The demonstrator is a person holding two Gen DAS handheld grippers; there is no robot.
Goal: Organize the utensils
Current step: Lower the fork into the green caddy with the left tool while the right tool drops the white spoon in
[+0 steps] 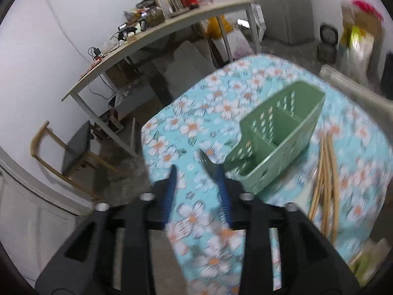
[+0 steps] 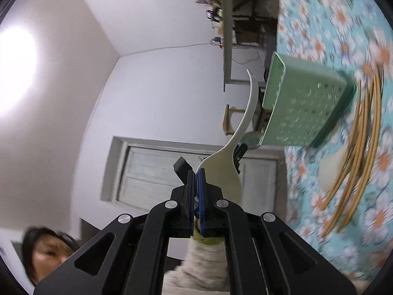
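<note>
A green perforated utensil caddy point(image 1: 277, 132) with dividers stands on the floral tablecloth point(image 1: 196, 127). Wooden chopsticks point(image 1: 324, 179) lie in a bundle to its right. My left gripper point(image 1: 196, 169) is open and empty, just left of the caddy's near corner. In the right wrist view, rolled sideways, my right gripper point(image 2: 196, 174) is shut on the bowl of a white spoon point(image 2: 235, 147), whose handle points toward the caddy's open top point(image 2: 304, 103). The chopsticks point(image 2: 356, 147) lie beyond the caddy.
A long wooden desk point(image 1: 147, 39) with clutter stands behind the table, a wooden chair point(image 1: 71, 152) to the left. A rice cooker point(image 1: 328, 44) and bags sit on the floor at back right. A person's face point(image 2: 46, 253) shows at lower left of the right view.
</note>
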